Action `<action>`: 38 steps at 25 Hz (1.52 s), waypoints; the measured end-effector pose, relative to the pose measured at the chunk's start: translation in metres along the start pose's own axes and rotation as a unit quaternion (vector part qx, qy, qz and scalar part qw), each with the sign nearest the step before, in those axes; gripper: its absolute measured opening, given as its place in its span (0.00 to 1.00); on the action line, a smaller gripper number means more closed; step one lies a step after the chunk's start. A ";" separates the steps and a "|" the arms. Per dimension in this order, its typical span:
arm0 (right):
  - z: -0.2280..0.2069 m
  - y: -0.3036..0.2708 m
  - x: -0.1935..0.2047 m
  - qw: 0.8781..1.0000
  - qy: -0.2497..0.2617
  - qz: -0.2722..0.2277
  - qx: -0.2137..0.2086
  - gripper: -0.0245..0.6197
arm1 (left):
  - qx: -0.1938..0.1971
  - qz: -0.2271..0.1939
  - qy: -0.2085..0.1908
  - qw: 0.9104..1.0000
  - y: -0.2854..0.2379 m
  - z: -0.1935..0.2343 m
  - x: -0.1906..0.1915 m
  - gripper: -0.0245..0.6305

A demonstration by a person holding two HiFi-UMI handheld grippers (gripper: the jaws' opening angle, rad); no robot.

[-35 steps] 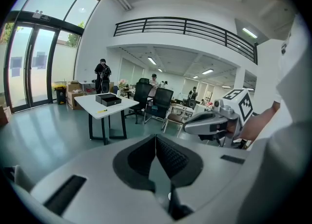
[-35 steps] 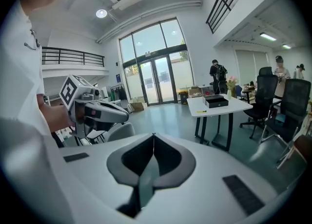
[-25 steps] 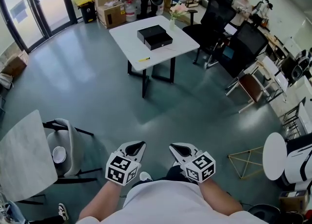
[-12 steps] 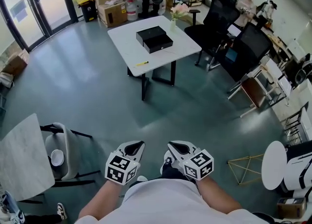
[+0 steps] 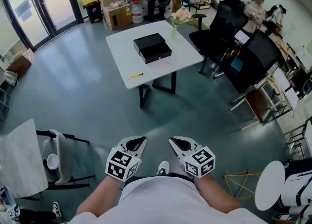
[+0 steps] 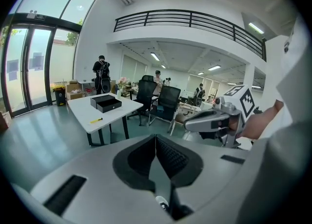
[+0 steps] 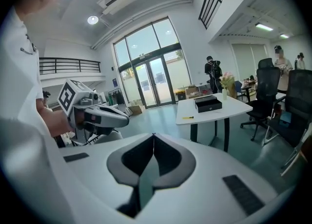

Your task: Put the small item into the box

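Observation:
A black box (image 5: 152, 47) with its lid beside it rests on the white table (image 5: 180, 57) far ahead; it also shows as the black box (image 6: 106, 102) and the black box (image 7: 207, 103). A small yellow item (image 5: 136, 75) lies near the table's front edge, seen too as the yellow item (image 6: 95, 120) and the yellow item (image 7: 187, 117). My left gripper (image 5: 137, 142) and right gripper (image 5: 176, 142) are held close to my body, several steps from the table. Both are shut with nothing between their jaws.
A vase of pink flowers (image 5: 178, 17) stands at the table's far edge. Black office chairs (image 5: 219, 28) and desks lie to the right, cardboard boxes (image 5: 116, 11) behind. A grey chair holding a cup (image 5: 53, 162) sits at my left. People stand at the back.
The table and box have drawn slightly nearer and lower in the head view as I walk forward. Both grippers stay shut in front of me.

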State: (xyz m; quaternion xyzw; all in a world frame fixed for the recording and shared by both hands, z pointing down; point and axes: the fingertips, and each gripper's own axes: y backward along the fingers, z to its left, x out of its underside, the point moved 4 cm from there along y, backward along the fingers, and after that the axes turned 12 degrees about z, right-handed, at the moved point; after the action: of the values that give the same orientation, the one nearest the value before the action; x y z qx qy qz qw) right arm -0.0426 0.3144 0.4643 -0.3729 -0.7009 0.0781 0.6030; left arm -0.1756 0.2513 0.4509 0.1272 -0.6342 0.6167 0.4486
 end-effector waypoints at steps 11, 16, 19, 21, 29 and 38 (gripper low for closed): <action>-0.080 0.011 0.018 0.999 -0.038 0.020 0.008 0.06 | 0.021 0.045 -0.010 0.999 -0.076 -0.015 -0.030 0.06; -0.103 0.011 0.015 0.998 -0.055 0.025 0.027 0.06 | 0.051 0.050 -0.026 0.997 -0.105 -0.012 -0.055 0.06; -0.126 0.009 0.011 0.997 -0.066 0.024 0.042 0.06 | 0.063 0.048 -0.037 0.996 -0.123 -0.006 -0.073 0.06; -0.143 0.003 0.003 0.996 -0.071 0.022 0.050 0.06 | 0.068 0.049 -0.043 0.996 -0.138 0.004 -0.087 0.06; -0.202 -0.045 -0.057 0.997 -0.055 0.035 0.044 0.06 | 0.060 0.027 -0.039 0.997 -0.177 0.069 -0.152 0.06; -0.243 -0.132 -0.163 0.998 0.006 0.050 0.030 0.06 | 0.032 0.001 -0.001 0.999 -0.196 0.189 -0.200 0.06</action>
State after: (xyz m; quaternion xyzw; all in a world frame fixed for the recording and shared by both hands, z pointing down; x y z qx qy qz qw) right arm 0.1192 0.0372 0.4735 -0.3902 -0.6750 0.1269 0.6132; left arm 0.0000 -0.0371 0.4673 0.1418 -0.6150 0.6366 0.4432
